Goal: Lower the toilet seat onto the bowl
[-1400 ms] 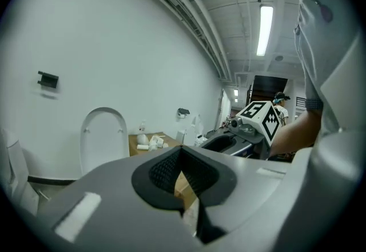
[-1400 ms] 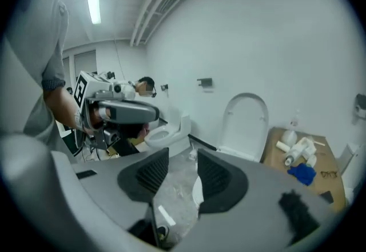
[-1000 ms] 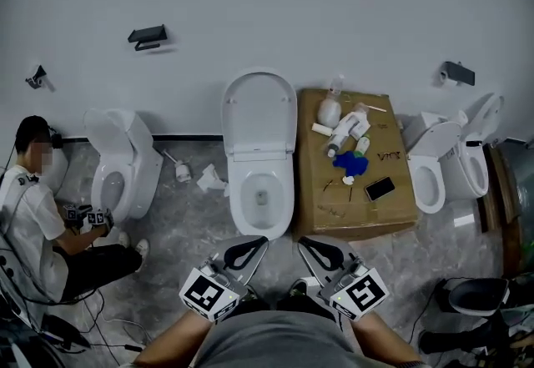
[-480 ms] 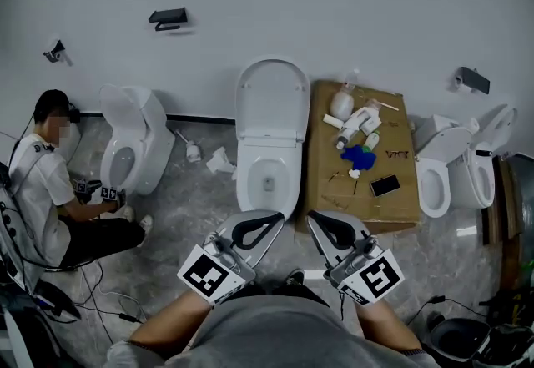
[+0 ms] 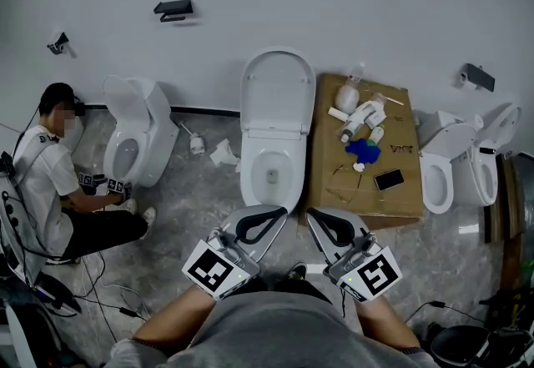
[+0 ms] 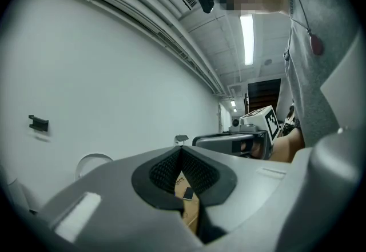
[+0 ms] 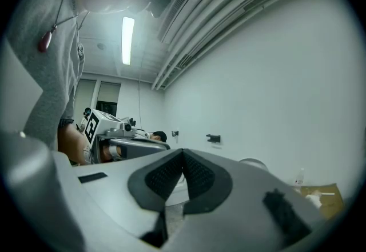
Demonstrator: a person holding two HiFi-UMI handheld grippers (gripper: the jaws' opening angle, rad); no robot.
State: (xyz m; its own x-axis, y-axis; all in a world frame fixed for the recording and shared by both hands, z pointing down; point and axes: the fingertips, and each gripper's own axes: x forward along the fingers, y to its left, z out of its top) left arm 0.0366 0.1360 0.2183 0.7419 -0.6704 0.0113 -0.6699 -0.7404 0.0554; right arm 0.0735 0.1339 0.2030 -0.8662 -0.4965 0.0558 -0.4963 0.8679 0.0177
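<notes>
No legible text or labels

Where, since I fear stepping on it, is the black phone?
In the head view, the phone lies on the cardboard box, right of the middle toilet, just below a blue item.

The head view has shifted. The middle toilet (image 5: 273, 99), the cardboard sheet (image 5: 334, 191), the left gripper (image 5: 275, 214) and the right gripper (image 5: 317, 218) all sit higher and further right than a second ago. The crouching person (image 5: 50, 183), earlier cut off at the left edge, now shows whole. More of the wearer's grey shirt (image 5: 275, 333) fills the bottom.
</notes>
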